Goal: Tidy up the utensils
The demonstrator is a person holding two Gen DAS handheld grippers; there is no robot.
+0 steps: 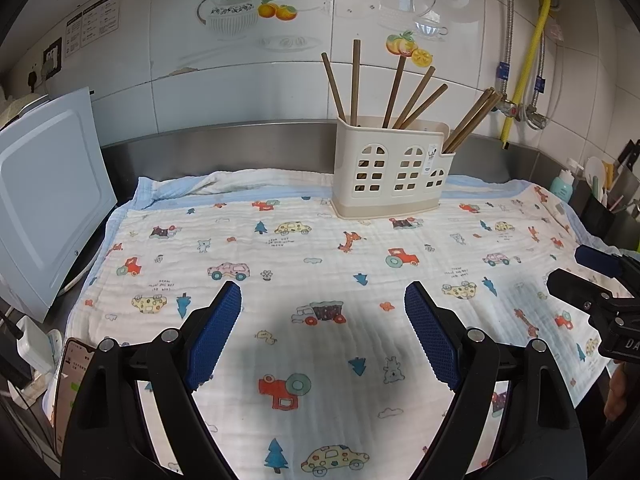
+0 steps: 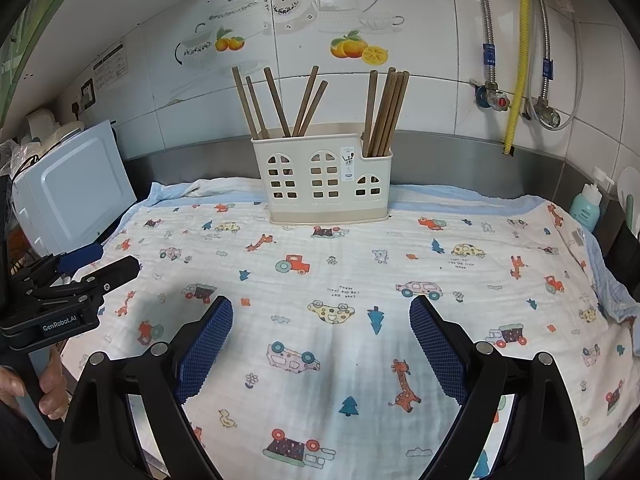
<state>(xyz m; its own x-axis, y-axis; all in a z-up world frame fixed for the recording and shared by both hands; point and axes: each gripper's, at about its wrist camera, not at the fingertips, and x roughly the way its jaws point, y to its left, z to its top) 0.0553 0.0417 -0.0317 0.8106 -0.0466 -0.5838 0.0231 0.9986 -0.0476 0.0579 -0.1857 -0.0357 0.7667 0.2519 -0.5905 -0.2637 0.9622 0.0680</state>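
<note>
A cream plastic utensil holder with window-shaped cutouts stands at the back of the printed cloth. Several brown chopsticks lean apart in its larger compartment, and a tight bunch of chopsticks stands in the small right compartment. My left gripper hovers open over the cloth with nothing between its blue pads. My right gripper is open and empty too, well short of the holder. Each gripper shows at the edge of the other's view.
A white microwave sits to the left of the cloth. Pipes and a yellow hose run down the tiled wall at the right. A teal bottle and kitchen tools stand at the far right. A phone lies at the lower left.
</note>
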